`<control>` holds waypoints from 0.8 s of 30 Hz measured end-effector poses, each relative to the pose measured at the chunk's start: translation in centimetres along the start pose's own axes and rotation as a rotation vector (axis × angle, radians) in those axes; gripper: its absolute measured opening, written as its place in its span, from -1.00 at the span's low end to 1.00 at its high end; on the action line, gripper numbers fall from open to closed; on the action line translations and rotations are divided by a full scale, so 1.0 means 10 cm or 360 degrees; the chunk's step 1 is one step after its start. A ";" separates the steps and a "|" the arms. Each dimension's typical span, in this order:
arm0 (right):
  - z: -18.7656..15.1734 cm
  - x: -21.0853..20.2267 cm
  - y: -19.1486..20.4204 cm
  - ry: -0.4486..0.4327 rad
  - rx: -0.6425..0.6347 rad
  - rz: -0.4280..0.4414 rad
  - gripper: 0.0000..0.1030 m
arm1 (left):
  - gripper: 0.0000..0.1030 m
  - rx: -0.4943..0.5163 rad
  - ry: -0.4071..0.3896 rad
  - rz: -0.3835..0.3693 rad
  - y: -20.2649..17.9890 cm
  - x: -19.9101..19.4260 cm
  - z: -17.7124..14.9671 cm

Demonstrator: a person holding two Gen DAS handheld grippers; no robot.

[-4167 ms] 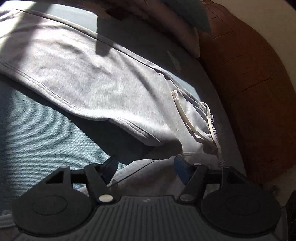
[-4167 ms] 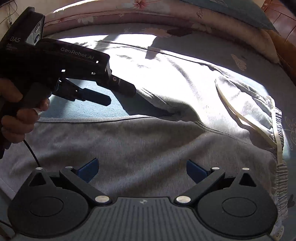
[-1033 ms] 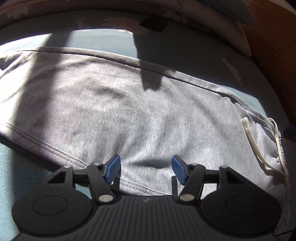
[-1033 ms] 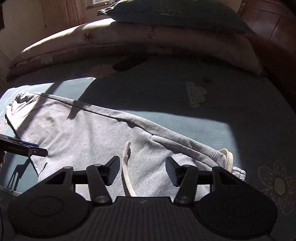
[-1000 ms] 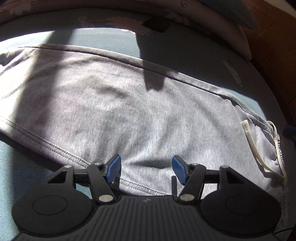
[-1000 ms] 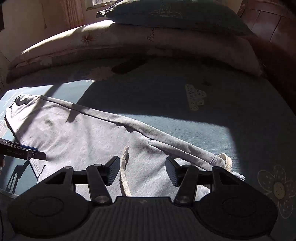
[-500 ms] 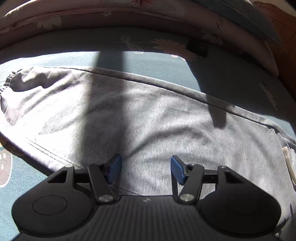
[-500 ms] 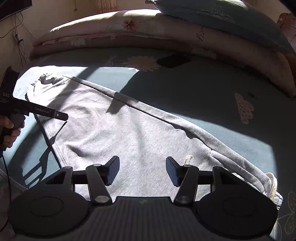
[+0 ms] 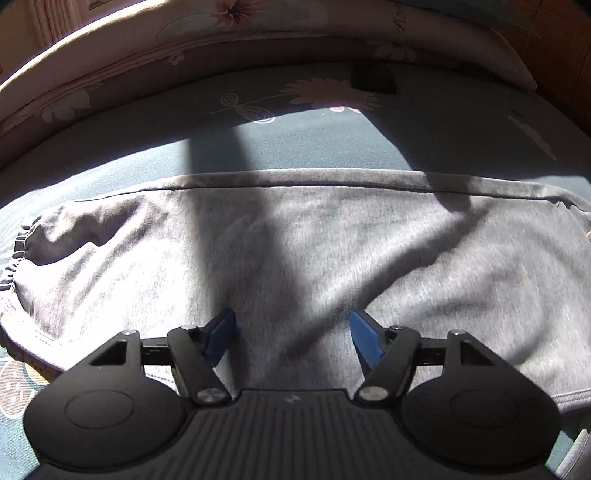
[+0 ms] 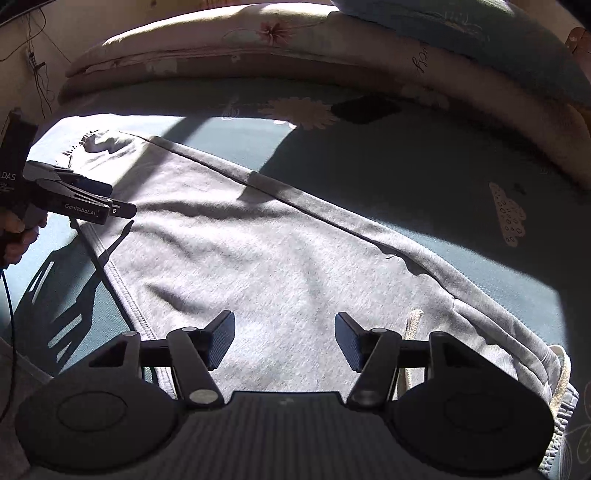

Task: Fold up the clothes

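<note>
Grey sweatpants lie folded lengthwise on a teal bedsheet, leg cuffs at the left. In the right wrist view the same sweatpants run diagonally, their waistband and cream drawstring at the lower right. My left gripper hovers over the middle of the pants, its blue-padded jaws opening with nothing between them. It also shows in the right wrist view as the left gripper, held by a hand above the cuff end. My right gripper hangs over the waist end, jaws opening, empty.
A rolled floral quilt and a blue pillow line the far side of the bed. A dark flat object lies on the sheet beyond the pants. A wooden headboard stands at the far right.
Both grippers have slid left along the pants, away from the waistband toward the legs. The drawstring has left the left wrist view and the cuffs have come in. Both pairs of jaws stand wider.
</note>
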State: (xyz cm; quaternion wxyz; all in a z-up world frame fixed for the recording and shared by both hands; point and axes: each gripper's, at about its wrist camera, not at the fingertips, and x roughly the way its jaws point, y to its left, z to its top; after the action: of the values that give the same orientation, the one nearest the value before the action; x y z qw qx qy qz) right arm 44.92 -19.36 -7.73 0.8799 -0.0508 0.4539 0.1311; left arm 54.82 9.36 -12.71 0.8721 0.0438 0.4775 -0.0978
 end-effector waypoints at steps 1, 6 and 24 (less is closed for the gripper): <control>0.02 0.02 0.02 0.0016 -0.0016 0.0007 0.26 | 0.37 -0.0113 -0.0008 -0.0046 0.12 -0.06 0.00; 0.21 0.03 0.04 0.0021 -0.0094 -0.0002 0.26 | 0.37 -0.0328 -0.0127 -0.0015 0.67 -0.18 0.21; 0.31 0.45 0.29 0.0060 0.0003 0.0054 0.26 | 0.47 -0.0438 -0.0164 0.0311 1.93 0.66 0.96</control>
State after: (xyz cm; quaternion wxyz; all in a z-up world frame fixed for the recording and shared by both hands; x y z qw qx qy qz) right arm 49.02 -15.06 -9.48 0.8688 -0.0449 0.4714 0.1446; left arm 70.28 25.70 -13.43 0.8985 -0.0348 0.4345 0.0514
